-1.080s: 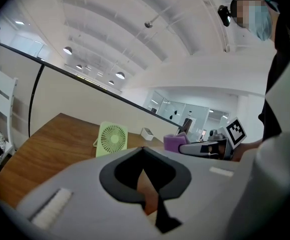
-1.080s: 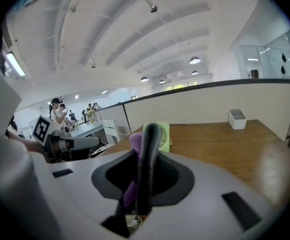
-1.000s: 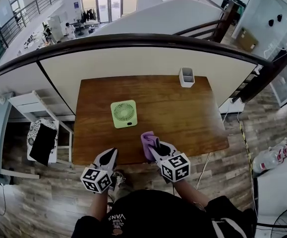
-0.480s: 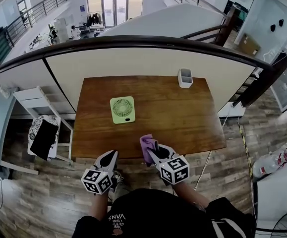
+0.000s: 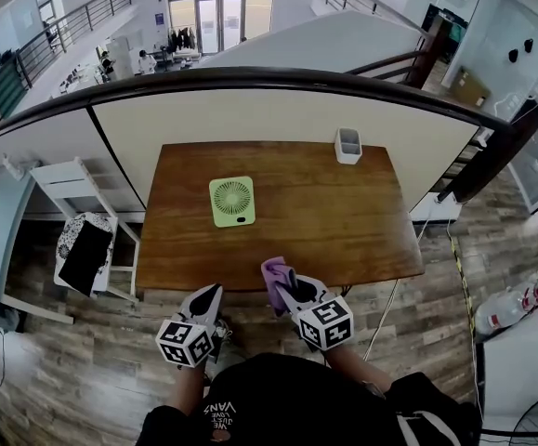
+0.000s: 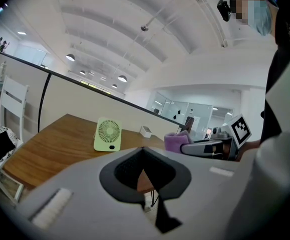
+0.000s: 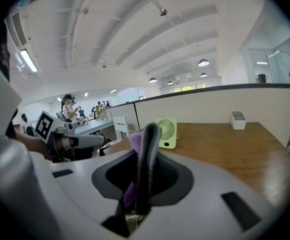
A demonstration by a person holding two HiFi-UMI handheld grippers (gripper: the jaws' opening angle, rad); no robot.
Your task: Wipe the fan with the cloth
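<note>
A small light-green fan (image 5: 232, 201) stands on the brown wooden table (image 5: 343, 221), left of its middle; the same fan (image 6: 107, 134) (image 7: 167, 133) shows in both gripper views. My right gripper (image 5: 281, 289) hangs just off the table's near edge, shut on a purple cloth (image 5: 275, 278) whose folds stick up between its jaws (image 7: 137, 149). My left gripper (image 5: 208, 296) is beside it, lower left of the table's edge, shut with nothing in it. Both grippers are well short of the fan.
A small white box (image 5: 348, 145) stands at the table's far right edge. A curved dark railing (image 5: 278, 79) and a cream wall panel run behind the table. A white chair (image 5: 73, 189) and a patterned seat with a dark thing (image 5: 85, 254) stand to the left.
Both grippers have drawn back a little from the table's near edge toward my body, the cloth still in the right one. The fan has not moved.
</note>
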